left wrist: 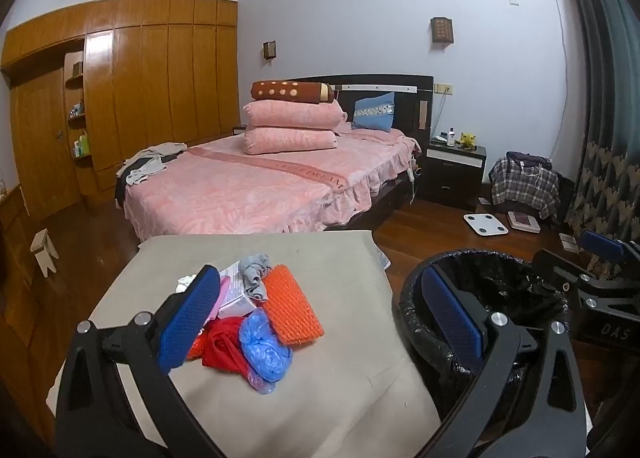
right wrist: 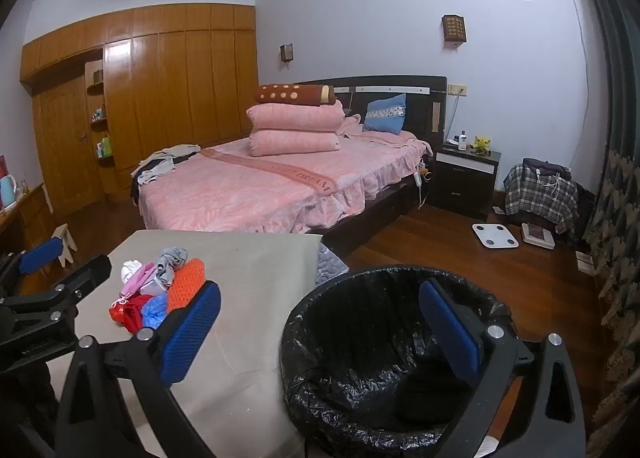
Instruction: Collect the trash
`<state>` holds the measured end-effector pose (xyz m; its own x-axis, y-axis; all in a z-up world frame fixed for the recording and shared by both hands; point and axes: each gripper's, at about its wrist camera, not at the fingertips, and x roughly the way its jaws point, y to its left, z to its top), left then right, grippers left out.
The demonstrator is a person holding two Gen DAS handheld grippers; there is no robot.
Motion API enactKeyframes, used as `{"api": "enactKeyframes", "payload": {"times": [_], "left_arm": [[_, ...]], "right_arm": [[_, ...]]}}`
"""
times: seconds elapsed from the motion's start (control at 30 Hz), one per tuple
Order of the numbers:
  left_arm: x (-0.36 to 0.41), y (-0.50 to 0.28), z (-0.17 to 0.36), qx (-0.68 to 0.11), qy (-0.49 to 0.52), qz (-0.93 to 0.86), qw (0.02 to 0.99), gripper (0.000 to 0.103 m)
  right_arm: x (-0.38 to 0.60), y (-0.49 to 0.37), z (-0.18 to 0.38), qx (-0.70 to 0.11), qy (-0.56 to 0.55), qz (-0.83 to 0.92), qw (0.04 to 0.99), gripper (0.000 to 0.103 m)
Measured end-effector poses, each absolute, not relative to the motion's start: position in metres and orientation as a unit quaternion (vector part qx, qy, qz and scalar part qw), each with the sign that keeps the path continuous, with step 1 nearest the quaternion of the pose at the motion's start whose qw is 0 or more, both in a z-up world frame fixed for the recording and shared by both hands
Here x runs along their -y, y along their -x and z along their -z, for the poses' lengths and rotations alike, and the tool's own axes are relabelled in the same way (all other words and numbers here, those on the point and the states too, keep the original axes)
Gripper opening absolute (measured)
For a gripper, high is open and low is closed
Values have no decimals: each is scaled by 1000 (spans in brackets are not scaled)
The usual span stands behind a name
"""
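Beige table [left wrist: 248, 398] fronts a pink bed [left wrist: 256, 186]; both grippers [left wrist: 320, 318] [right wrist: 320, 330] gape wide, holding nothing.

White letters "DAS" stand on the black body of the right gripper [left wrist: 612, 332], seen at the right edge of the left wrist view. The pink bedspread [right wrist: 256, 194] carries a darker pink band [right wrist: 280, 170] with woven lettering that ends in "DREAM", seen upside down in both views; the word before it is too small to read.
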<state>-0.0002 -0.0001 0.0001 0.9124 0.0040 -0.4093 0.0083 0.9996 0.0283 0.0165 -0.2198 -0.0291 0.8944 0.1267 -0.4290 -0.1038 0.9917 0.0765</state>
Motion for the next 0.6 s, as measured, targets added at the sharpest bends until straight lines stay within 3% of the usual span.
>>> {"api": "enactKeyframes", "payload": {"times": [0.6], "left_arm": [[0, 0, 0, -209, -16, 1, 978, 98]], "right_arm": [[219, -16, 29, -222, -24, -59, 973, 97]]}}
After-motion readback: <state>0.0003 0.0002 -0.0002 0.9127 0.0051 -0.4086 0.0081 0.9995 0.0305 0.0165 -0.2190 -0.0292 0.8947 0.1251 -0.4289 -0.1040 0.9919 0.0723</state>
